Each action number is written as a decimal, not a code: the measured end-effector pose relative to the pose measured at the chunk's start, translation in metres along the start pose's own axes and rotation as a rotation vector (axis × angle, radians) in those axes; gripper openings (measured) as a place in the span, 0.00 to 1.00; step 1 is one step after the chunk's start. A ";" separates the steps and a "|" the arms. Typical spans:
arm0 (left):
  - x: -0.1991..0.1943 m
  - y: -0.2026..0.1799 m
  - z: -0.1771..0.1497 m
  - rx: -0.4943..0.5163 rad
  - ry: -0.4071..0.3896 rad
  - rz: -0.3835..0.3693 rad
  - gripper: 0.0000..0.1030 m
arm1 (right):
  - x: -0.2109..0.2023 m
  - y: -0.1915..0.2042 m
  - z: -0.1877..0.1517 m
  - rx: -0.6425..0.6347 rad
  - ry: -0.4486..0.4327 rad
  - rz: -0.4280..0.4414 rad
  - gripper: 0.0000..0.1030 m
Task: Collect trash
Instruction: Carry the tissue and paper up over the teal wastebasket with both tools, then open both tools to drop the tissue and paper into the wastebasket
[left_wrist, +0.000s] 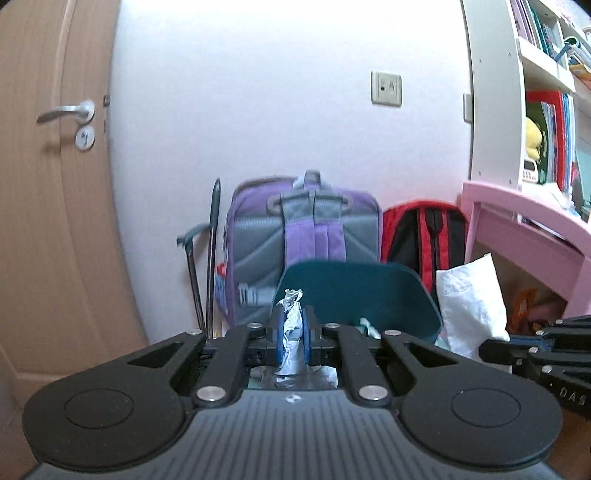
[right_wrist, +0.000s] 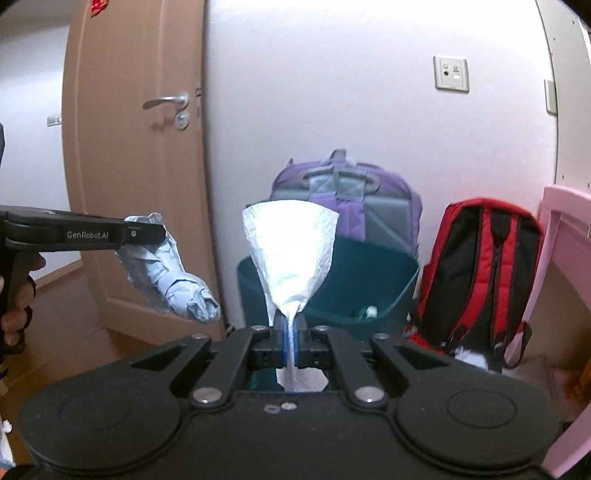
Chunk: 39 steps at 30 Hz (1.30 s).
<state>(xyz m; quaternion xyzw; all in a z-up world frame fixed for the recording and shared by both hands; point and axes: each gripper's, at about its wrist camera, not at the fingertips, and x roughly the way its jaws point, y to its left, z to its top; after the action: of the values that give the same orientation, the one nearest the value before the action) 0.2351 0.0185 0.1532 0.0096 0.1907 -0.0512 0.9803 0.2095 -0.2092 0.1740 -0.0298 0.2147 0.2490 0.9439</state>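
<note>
Kid's room corner you're looking at

You've got a purple-and-grey backpack (right_wrist: 345, 206) leaning on the white wall, a red-and-black backpack (right_wrist: 480, 273) just beside it on the right, a wooden door (right_wrist: 136, 166) with a metal handle (right_wrist: 166, 100) to the left, a wall socket (right_wrist: 451, 73) up above, and a pink surface (left_wrist: 524, 221) under a bookshelf (left_wrist: 517, 92) at the right edge.

Both wrist views face the teal bin (left_wrist: 354, 295) nearby, probably side by side.

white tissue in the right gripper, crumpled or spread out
Spread out. The white tissue is pinched at its narrow end by the right gripper and fans open into a wide sheet above the pads.
</note>
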 end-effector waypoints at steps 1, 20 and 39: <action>0.003 -0.003 0.005 0.006 -0.006 0.003 0.09 | 0.004 -0.004 0.004 0.002 -0.005 -0.006 0.03; 0.130 -0.047 0.039 0.103 0.064 0.059 0.10 | 0.098 -0.054 0.032 0.059 0.039 -0.038 0.03; 0.205 -0.054 -0.002 0.081 0.305 -0.020 0.10 | 0.140 -0.074 0.012 0.099 0.148 -0.005 0.15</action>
<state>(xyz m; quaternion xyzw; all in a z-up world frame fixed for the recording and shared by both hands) 0.4178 -0.0546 0.0740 0.0548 0.3350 -0.0667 0.9382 0.3594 -0.2080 0.1221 -0.0017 0.2958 0.2329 0.9264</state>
